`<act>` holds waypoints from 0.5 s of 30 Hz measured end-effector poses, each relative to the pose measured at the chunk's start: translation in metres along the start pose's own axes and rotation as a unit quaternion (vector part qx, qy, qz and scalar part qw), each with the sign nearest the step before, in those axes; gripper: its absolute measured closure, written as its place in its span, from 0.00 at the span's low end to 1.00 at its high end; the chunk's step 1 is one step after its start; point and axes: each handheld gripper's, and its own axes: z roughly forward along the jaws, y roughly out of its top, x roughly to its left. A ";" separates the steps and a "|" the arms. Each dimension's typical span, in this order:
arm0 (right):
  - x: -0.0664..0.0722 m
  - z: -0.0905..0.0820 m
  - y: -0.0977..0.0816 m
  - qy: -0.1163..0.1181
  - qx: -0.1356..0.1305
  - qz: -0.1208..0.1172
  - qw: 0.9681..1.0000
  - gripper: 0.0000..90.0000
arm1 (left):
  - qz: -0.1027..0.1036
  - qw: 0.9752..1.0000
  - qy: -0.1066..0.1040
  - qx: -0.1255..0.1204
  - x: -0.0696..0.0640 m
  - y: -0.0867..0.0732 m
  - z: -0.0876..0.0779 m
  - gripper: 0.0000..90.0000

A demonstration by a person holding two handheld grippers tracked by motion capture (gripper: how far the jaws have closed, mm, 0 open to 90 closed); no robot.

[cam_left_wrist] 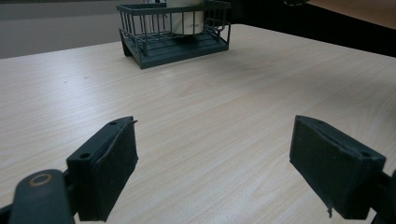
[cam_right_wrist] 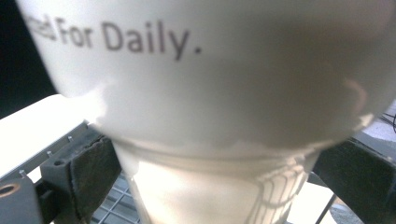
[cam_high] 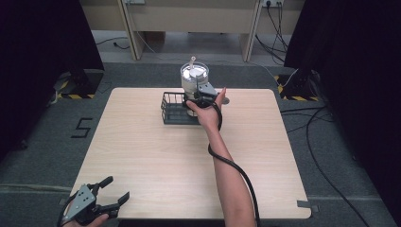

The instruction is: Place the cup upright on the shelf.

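A: What's on the left?
B: The left tool (cam_high: 112, 191) sits at the near-left edge of the pale wood surface (cam_high: 156, 161), jaws spread wide around nothing.

A: And ahead of it?
B: A dark wire basket (cam_high: 172, 109) far across the surface, with a white cup (cam_high: 194, 78) standing in it.

A: The right tool?
B: The right tool (cam_high: 204, 94) has its jaws either side of the cup's lower part; whether they clamp it, I cannot tell.

A: The room?
B: Grey carpet, black curtains both sides, cables right.

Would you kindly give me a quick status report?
Left gripper open, idle at near table edge. Right gripper around white cup, grip unclear. Cup stands in wire basket. Nothing in the way.
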 end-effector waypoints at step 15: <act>-0.004 -0.022 -0.002 0.003 -0.010 0.003 1.000 0.04 | 0.003 1.000 0.002 0.001 0.000 0.000 0.000 0.16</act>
